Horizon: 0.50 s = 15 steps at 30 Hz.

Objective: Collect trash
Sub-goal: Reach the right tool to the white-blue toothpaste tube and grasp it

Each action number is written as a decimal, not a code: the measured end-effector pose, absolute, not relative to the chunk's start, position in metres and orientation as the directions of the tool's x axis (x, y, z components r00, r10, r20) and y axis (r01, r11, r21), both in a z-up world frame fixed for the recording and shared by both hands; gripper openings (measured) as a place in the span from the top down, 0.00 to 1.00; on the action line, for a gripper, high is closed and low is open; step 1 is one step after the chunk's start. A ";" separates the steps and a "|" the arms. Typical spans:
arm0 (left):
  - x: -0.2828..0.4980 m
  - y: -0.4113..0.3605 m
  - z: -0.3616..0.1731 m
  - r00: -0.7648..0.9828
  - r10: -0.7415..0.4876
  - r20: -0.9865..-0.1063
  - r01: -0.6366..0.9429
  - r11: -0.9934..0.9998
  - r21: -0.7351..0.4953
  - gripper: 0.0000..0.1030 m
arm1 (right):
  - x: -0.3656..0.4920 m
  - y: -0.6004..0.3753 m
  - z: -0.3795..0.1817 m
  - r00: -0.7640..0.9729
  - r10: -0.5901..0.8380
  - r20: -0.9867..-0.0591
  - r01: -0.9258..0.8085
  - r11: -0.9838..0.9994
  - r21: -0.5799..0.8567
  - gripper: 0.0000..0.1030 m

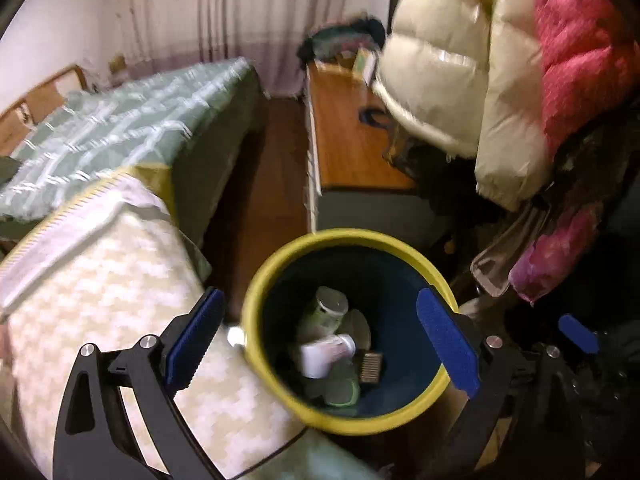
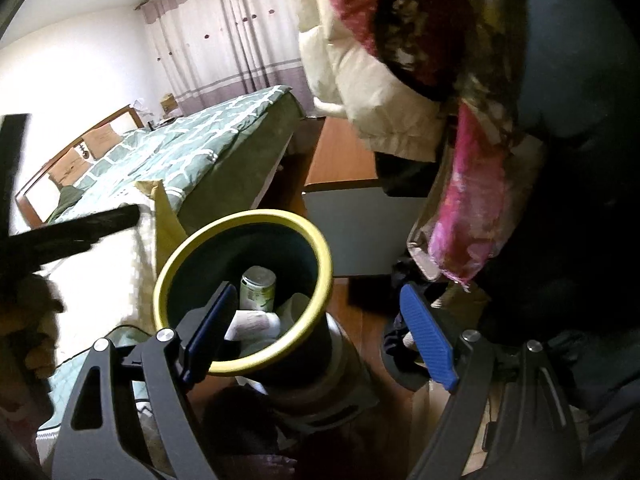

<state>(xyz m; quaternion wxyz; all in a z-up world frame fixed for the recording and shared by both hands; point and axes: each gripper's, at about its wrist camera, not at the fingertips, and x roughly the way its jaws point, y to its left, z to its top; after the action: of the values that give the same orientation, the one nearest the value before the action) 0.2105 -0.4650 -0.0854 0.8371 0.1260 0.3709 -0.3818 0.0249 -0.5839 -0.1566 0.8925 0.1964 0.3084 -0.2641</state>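
A yellow-rimmed, dark blue trash bin [image 1: 260, 292] stands on the floor beside the bed. It also shows in the right wrist view [image 2: 320, 248]. Inside lie a green-labelled can [image 1: 326, 310], a white bottle [image 1: 326, 354] and a small brown ridged piece [image 1: 370, 366]. The can [image 2: 259, 290] and white bottle [image 2: 250, 324] show in the right wrist view too. My left gripper [image 1: 322, 340] is open and empty right above the bin. My right gripper [image 2: 320, 336] is open and empty over the bin's right side; one of its blue pads [image 1: 578, 332] shows at the right of the left wrist view.
A bed with a green patterned cover [image 1: 120, 128] and a cream quilt [image 1: 104, 280] lies left. A wooden cabinet [image 1: 352, 136] stands behind the bin. Cream [image 1: 448, 60] and pink [image 1: 580, 48] puffer jackets hang at right. Wooden floor [image 1: 264, 184] runs between bed and cabinet.
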 end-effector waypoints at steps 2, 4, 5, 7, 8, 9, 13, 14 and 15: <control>0.198 -0.438 -0.068 0.486 -0.559 -0.672 0.720 0.692 -0.054 0.05 | 0.030 -0.578 -0.155 0.677 -0.338 -0.654 0.576 0.796 0.186 0.23; 0.187 -0.407 -0.054 0.522 -0.566 -0.639 0.699 0.712 -0.059 0.05 | 0.035 -0.568 -0.154 0.687 -0.319 -0.652 0.555 0.810 0.188 0.23; 0.185 -0.391 -0.049 0.535 -0.566 -0.627 0.688 0.723 -0.066 0.05 | 0.037 -0.563 -0.153 0.692 -0.310 -0.651 0.544 0.818 0.189 0.23; 0.179 -0.358 -0.042 0.561 -0.558 -0.611 0.656 0.750 -0.083 0.05 | 0.043 -0.552 -0.152 0.702 -0.289 -0.651 0.517 0.835 0.187 0.23; 0.177 -0.343 -0.040 0.573 -0.550 -0.608 0.639 0.764 -0.090 0.05 | 0.046 -0.546 -0.152 0.706 -0.278 -0.652 0.504 0.843 0.186 0.23; 0.175 -0.325 -0.039 0.588 -0.538 -0.604 0.615 0.782 -0.099 0.05 | 0.049 -0.541 -0.151 0.709 -0.270 -0.652 0.493 0.850 0.185 0.23; 0.164 -0.262 -0.035 0.658 -0.473 -0.586 0.530 0.844 -0.085 0.05 | 0.058 -0.518 -0.147 0.724 -0.242 -0.646 0.450 0.875 0.177 0.23; 0.162 -0.248 -0.034 0.677 -0.452 -0.581 0.507 0.859 -0.077 0.05 | 0.060 -0.513 -0.146 0.727 -0.235 -0.645 0.440 0.880 0.176 0.23; 0.161 -0.233 -0.034 0.692 -0.433 -0.577 0.484 0.872 -0.072 0.05 | 0.063 -0.507 -0.145 0.732 -0.226 -0.643 0.428 0.887 0.175 0.23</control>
<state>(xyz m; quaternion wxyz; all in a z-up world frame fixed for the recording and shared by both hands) 0.1606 -0.2330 -0.0344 0.9189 0.0428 0.3026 -0.2495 0.0630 -0.5075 -0.1451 0.9172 0.1576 0.3196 -0.1783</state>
